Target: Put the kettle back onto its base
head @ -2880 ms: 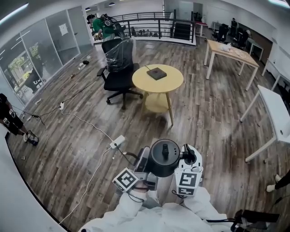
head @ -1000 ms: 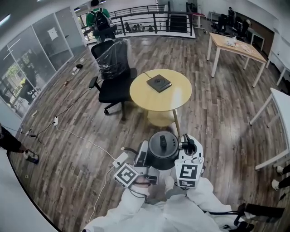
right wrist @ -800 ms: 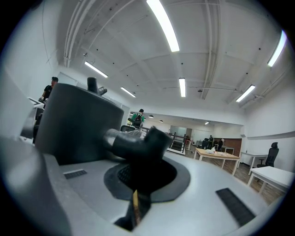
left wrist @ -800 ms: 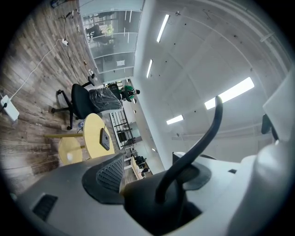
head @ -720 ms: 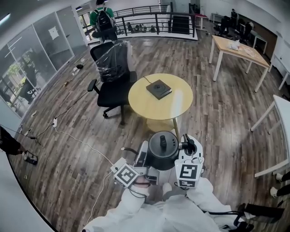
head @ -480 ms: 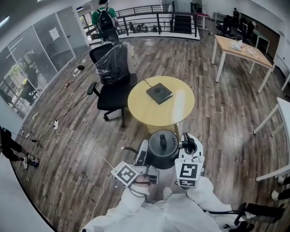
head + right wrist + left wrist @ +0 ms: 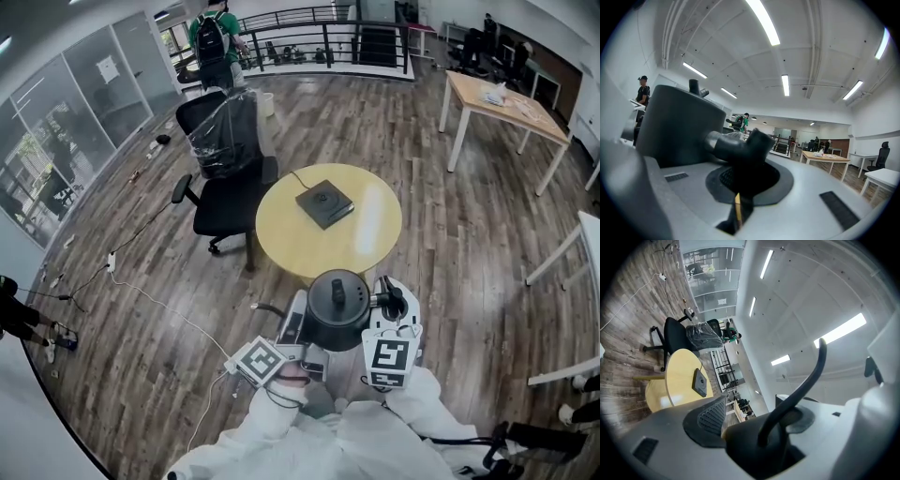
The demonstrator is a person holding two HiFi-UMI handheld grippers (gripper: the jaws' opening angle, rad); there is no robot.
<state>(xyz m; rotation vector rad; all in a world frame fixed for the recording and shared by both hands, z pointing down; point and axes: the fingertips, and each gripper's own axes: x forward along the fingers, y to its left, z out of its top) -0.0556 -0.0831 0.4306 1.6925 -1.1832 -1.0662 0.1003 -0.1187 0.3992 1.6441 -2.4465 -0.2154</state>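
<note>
The black kettle [image 7: 337, 319] hangs just off the near edge of the round yellow table [image 7: 370, 239], not touching its top, while its flat dark base [image 7: 324, 203] lies near the middle of that table. Short of the table's near edge, the right gripper [image 7: 389, 305] has its jaws drawn narrow onto the kettle's black handle [image 7: 740, 145]. The left gripper [image 7: 292, 330] is beside it, pinched on a dark piece that seems to belong to the kettle's other side, though its view is too close to be sure.
</note>
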